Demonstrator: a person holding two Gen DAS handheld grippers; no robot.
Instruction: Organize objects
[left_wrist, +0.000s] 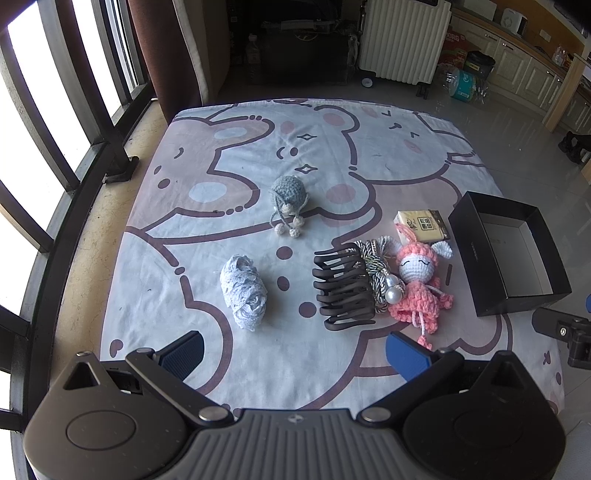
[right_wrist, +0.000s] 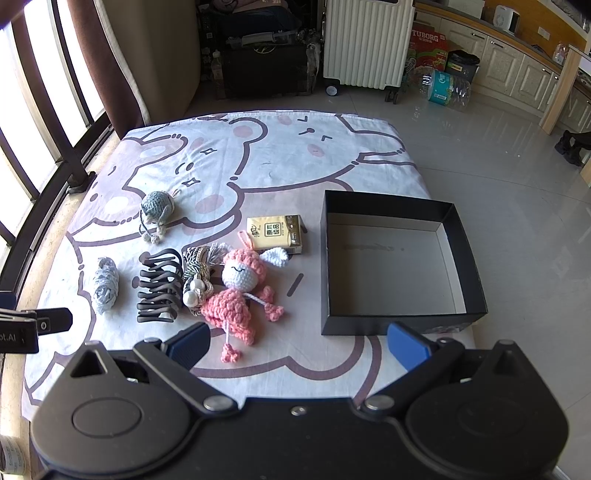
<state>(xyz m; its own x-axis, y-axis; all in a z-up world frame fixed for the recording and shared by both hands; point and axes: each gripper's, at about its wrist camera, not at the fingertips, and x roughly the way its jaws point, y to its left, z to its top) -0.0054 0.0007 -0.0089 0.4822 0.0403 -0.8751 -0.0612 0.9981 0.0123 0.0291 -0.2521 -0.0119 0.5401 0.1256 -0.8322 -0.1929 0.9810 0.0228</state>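
1. Right tongs (right_wrist: 297, 345): spread wide, empty, hovering above the near edge of the worktop (right_wrist: 332, 155) with its bear-print cloth.
2. Left tongs (left_wrist: 293, 352): likewise spread wide, gripping nothing, low over the near edge.
3. Black box (right_wrist: 391, 321): open and empty, just ahead and to the right of the right tongs, at the worktop's right edge.
4. Pink crochet doll (right_wrist: 240, 291): ahead and slightly left of the right tongs, long axis running near-to-far, head away, dangling foot tassel nearest and close to the left finger (right_wrist: 188, 345).
5. Touching the doll's left side: a pearl tassel bundle (right_wrist: 197, 280), then a black claw clip (right_wrist: 159, 288) beside that.
6. Tissue pack (right_wrist: 275, 232): just beyond the doll's head, between it and the box's far corner.
7. Farther left, well apart: a pale lace roll (left_wrist: 243, 293) and a grey-blue crochet ball (left_wrist: 288, 195), both nearer the left tongs.
8. Likely first pick: the doll by the right tongs, being closest and beside the box; squeezing across the body, not along it, probably suits best.
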